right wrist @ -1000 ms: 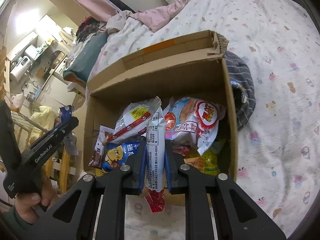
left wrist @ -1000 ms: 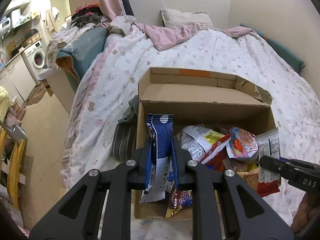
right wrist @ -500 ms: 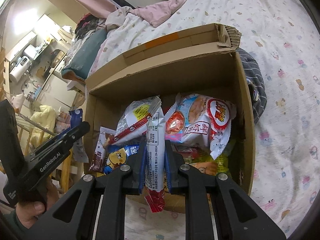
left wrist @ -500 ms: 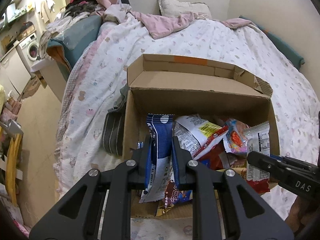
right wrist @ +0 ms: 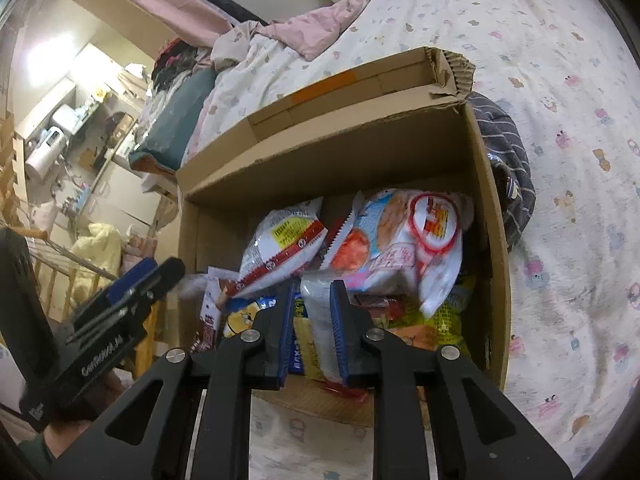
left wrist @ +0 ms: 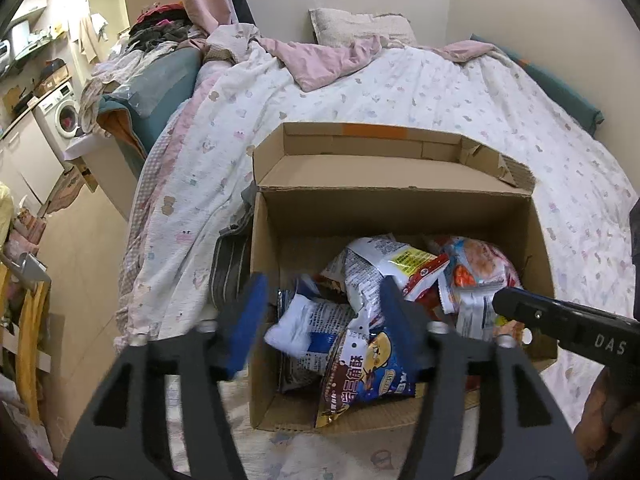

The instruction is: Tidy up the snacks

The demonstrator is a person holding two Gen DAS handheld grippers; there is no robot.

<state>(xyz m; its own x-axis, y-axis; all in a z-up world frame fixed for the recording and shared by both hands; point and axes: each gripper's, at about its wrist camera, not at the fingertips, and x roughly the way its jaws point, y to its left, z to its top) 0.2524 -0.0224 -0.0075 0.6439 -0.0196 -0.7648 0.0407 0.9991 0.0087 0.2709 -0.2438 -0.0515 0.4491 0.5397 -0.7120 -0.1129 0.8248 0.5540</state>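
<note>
An open cardboard box [left wrist: 400, 204] sits on the bed and holds several snack packets. My left gripper [left wrist: 322, 320] is open above the box's near left side, empty. The blue-and-white packet [left wrist: 304, 320] lies in the box between its fingers, beside a blue cartoon packet [left wrist: 372, 372]. In the right wrist view the box [right wrist: 332, 160] is close below. My right gripper [right wrist: 312, 322] has its jaws slightly apart around a white-and-yellow packet [right wrist: 314, 320] that rests on the pile. A large white-and-pink bag [right wrist: 404, 240] lies behind it.
The box rests on a white patterned duvet [left wrist: 400, 92]. A grey striped cloth [right wrist: 508, 152] lies against the box's side. The bed edge and floor [left wrist: 80, 260] are at left, with a washing machine [left wrist: 60, 118] beyond.
My left gripper opened and dropped the blue-and-white packet into the box. My right gripper's jaws parted, and its packet has sunk onto the pile in the box.
</note>
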